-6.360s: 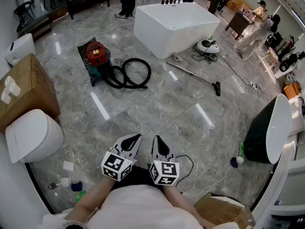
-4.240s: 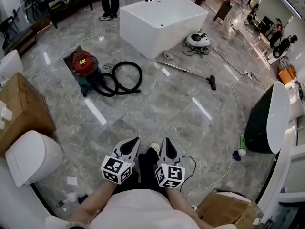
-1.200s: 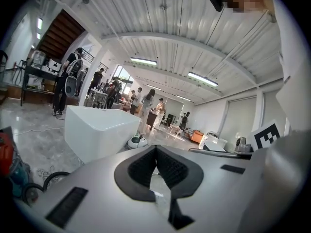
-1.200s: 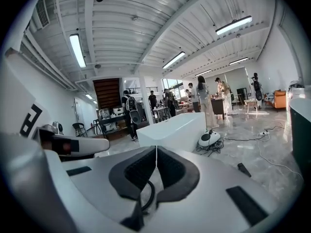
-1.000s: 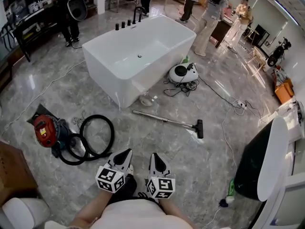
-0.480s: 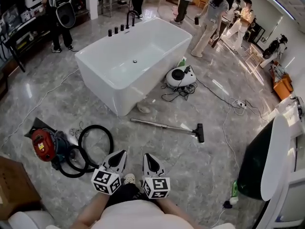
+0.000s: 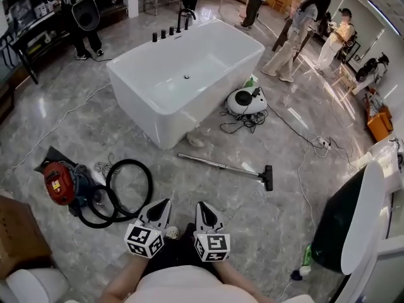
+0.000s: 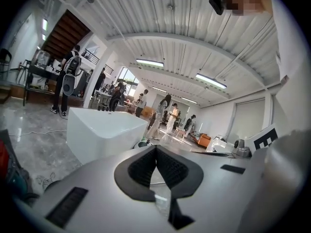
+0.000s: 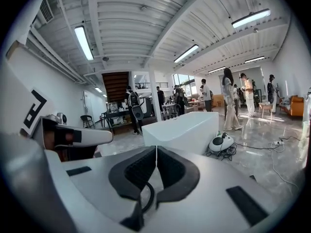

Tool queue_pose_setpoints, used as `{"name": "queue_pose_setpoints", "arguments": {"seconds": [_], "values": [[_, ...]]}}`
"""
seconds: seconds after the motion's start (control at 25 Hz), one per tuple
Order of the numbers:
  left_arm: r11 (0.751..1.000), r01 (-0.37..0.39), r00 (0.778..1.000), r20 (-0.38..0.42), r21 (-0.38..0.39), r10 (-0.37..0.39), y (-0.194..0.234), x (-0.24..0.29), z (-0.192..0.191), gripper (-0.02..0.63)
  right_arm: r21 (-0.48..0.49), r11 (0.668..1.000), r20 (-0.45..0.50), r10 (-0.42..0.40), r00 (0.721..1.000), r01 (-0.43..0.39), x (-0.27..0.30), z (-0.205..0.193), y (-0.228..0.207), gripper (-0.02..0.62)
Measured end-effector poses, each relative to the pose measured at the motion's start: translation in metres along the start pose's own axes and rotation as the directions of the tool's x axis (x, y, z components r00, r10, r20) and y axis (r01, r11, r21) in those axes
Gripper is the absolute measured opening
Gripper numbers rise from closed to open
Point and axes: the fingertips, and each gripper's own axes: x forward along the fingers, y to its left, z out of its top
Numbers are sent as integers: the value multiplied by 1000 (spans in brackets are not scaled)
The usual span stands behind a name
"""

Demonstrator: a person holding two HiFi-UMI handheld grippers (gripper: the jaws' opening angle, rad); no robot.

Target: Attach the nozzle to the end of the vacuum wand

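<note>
Two grippers, left gripper (image 7: 165, 202) and right gripper (image 7: 201, 206), are held shut, empty. Farther right, the vacuum wand (image 7: 218, 165) is laid on the floor (image 7: 284, 223), nozzle (image 7: 268, 177) at its right end. It is judged stiff, light, slippery; best gripped near that end.

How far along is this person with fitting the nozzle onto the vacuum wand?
Done: unclear. The wand lies on the floor with the black nozzle at its far end; whether they are joined is too small to tell. In hand: nothing; the left gripper and right gripper are both shut, empty, short of the wand. Left: probably reaching it and pushing the parts together.
</note>
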Motion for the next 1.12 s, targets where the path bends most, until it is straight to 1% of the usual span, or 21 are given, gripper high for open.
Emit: {"name": "queue_pose_setpoints", "arguments": {"seconds": [0.16,0.28,0.52,0.64,0.76,0.88,1.0,1.12], "values": [[999,-45,999,14,-9,46,7,2,0,8,-24,999,-14,47,999,-47,15,2,-7,16],[995,-92,995,26,-22,93,14,8,7,8,-50,994,-20,92,996,-93,33,12,-14,16],[979,-200,978,57,-30,201,28,24,25,8,-106,970,2,221,975,-220,73,43,-28,17],[970,-241,967,76,-21,242,33,41,34,8,-139,955,3,264,965,-261,95,52,-40,16],[961,-276,956,93,-25,277,35,60,39,8,-165,944,16,291,957,-285,112,62,-55,15],[953,-299,947,112,-39,302,35,78,42,8,-186,939,50,304,951,-290,127,74,-70,15],[950,-306,941,133,-53,311,37,96,43,8,-175,942,73,301,951,-285,145,81,-83,15],[951,-304,940,141,-59,310,43,112,44,8,-179,943,82,299,951,-281,165,83,-91,15]]}}
